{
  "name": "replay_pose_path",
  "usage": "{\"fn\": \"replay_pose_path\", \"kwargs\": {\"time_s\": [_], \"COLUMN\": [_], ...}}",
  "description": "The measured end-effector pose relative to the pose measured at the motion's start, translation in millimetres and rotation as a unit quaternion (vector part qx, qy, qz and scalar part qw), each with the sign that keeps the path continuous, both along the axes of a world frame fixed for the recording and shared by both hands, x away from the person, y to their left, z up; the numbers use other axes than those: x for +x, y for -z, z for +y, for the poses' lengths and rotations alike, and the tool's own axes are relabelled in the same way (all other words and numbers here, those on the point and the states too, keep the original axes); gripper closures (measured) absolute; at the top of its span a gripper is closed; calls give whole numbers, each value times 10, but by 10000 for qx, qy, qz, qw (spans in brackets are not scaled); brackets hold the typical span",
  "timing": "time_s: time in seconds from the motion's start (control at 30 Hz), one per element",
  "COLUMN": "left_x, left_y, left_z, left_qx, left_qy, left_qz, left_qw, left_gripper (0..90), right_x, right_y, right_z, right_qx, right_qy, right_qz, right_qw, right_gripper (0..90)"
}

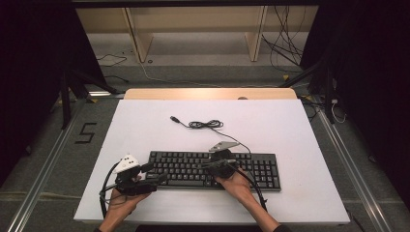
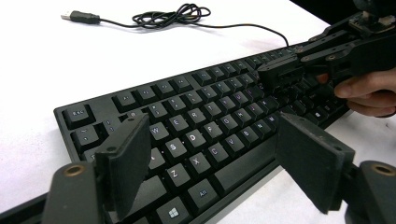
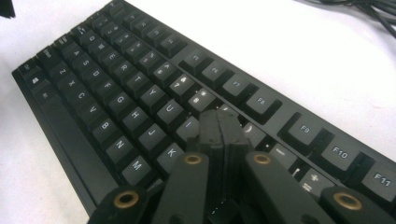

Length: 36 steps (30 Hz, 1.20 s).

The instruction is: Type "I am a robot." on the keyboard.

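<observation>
White table (image 1: 145,125), black keyboard (image 1: 193,166), grey floor (image 1: 48,145), dark curtains.

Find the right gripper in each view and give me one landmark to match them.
High view: right gripper, shut, over the keyboard's middle, right of centre.
Left gripper view: upper right, tips pressed to the keys, hand behind.
Right gripper view: its own closed jaws rise bottom centre, tips beside the I key.
Shared landmark: the keyboard.
</observation>
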<state>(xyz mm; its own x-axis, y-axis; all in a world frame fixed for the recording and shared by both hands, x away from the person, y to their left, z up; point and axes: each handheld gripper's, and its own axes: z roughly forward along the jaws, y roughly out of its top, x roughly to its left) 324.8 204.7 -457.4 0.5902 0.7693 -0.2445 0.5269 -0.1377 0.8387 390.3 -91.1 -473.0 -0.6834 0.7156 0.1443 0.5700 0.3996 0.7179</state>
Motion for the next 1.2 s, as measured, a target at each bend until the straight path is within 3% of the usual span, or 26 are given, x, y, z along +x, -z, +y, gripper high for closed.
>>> {"fn": "replay_pose_path", "kwargs": {"time_s": [0.27,0.4,0.53,0.73,0.97,1.2], "left_x": [-10,-12,-12,-14,-16,-13], "left_y": [-2,0,4,6,5,8], "left_z": [-4,-2,7,9,20,30], "left_qx": [-10,-2,-22,-48,-50,-64], "left_qy": [-19,-15,-38,-48,-76,-105], "left_qz": [-31,-44,-56,-91,-134,-149], "left_qw": [10000,10000,10000,9999,9999,9998], "left_gripper": [263,263,263,263,262,262], "right_x": [9,6,1,-51,-136,-175], "right_y": [37,35,0,-111,-178,-198], "right_z": [20,17,-26,-113,-121,-83], "right_qx": [-131,-100,87,530,750,910], "right_qy": [-39,-12,57,51,-136,-275], "right_qz": [0,13,41,-62,-113,-117], "right_qw": [9999,9999,9999,9986,9970,9954], "right_gripper": [900,900,870,708,501,417]}}
